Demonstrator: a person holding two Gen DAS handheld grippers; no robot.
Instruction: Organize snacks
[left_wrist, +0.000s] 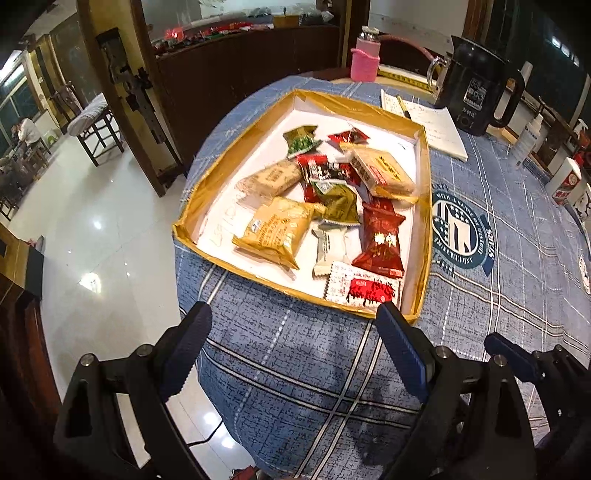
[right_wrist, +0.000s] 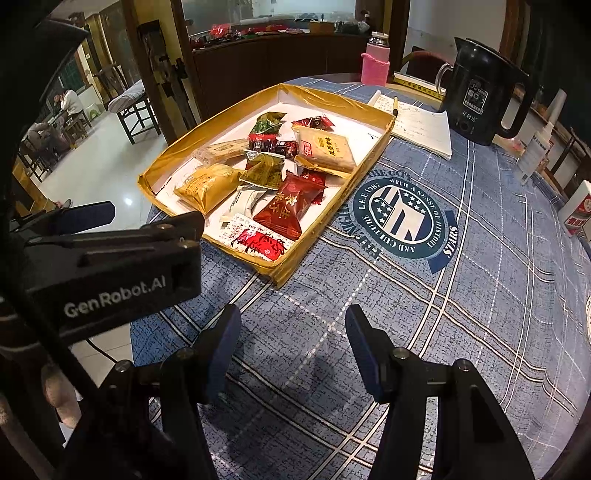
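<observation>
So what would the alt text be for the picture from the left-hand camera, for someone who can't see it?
A gold-edged tray of wrapped snacks sits on a round table with a blue checked tablecloth. The open, empty left gripper hovers over the cloth just short of the tray. Behind the tray stand a black kettle, a notepad and a pink-sleeved bottle.

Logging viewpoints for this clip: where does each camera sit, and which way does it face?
Left wrist: on the left gripper, angled down at the gold tray of snacks; its open fingers show, the right gripper at lower right.
Right wrist: on the right gripper, angled down at the blue tablecloth; its open fingers and the left gripper's body show.
Shared: tray, black kettle, pink-sleeved bottle.
</observation>
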